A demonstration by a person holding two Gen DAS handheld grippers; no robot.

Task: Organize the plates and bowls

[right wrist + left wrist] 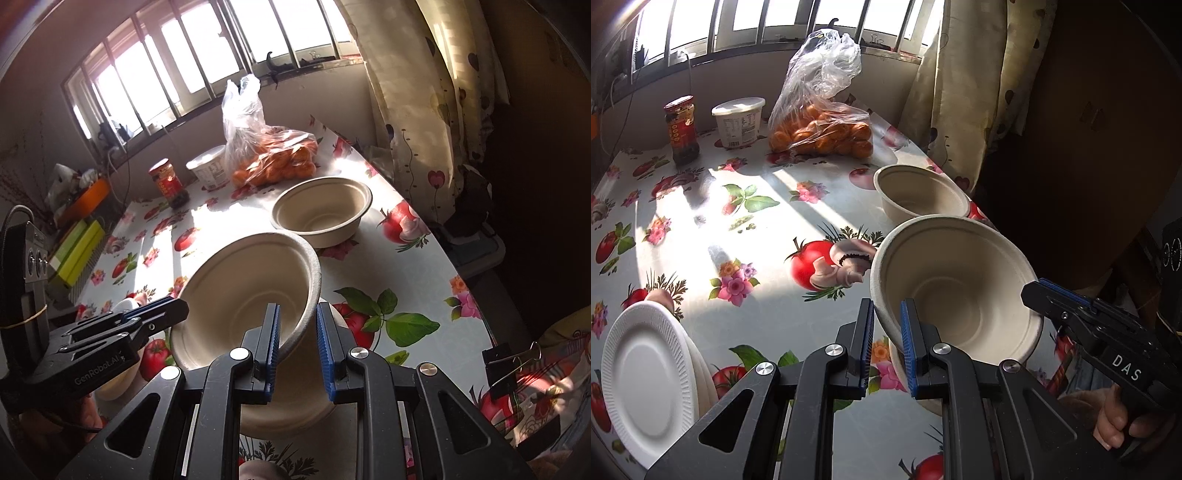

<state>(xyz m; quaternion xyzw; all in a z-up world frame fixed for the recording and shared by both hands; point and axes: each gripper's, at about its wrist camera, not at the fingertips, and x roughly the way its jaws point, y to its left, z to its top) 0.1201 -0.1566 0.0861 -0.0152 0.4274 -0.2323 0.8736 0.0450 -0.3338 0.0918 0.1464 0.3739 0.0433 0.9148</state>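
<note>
A beige paper bowl [960, 291] is held tilted above the table, with both grippers on its rim. My left gripper [887, 332] is shut on its near-left rim. My right gripper [297, 332] has the opposite rim [310, 291] between its pads; a small gap shows beside the right pad. The right gripper also shows in the left wrist view [1039, 297], the left gripper in the right wrist view [173, 312]. A second beige bowl [919, 195] [321, 210] stands on the table beyond. A stack of white foam plates [646, 373] lies at the near left.
The floral tablecloth [750, 236] also carries a bag of oranges [823, 136], a white tub [738, 122] and a red-lidded jar [681, 129] at the back. A curtain [964, 92] hangs at the right edge. A black binder clip [506, 365] sits near right.
</note>
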